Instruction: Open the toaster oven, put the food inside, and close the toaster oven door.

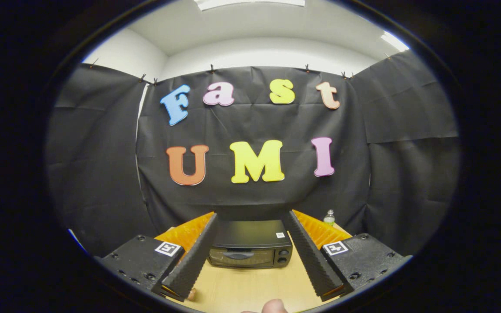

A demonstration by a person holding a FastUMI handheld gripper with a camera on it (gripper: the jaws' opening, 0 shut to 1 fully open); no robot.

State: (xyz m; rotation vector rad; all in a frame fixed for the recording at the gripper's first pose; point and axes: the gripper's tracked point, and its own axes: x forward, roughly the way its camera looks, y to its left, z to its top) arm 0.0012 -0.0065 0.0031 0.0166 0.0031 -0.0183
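My gripper [250,219] is spread wide with nothing between the fingers, held up above the table [250,287] and aimed straight at the toaster oven [250,248]. I read that wide spread as a ready pose, so the door handle [237,255] can be framed before I commit.

The oven sits beyond the fingertips, centred in the gap between them, well apart from the pads. Door is shut, handle across the top of the glass, two knobs [282,255] stacked on its right side. It faces me square on, which suits a straight approach and a pull down on the handle.

Food: a small rounded pale thing [275,306] pokes up at the near table edge, just under the gripper; could be the food or a fingertip, I cannot tell. Another small bit [192,294] sits by the left finger base, too small to name.

Open room: bare wooden table between me and the oven front, enough for the door to swing down onto, I judge. A plastic bottle [329,217] stands behind the oven, off to its right, near the black cloth wall [255,191], out of the path. The oven's back is close to the cloth, so no pushing it rearward.

Task is at the very start: door not yet opened, nothing placed inside.
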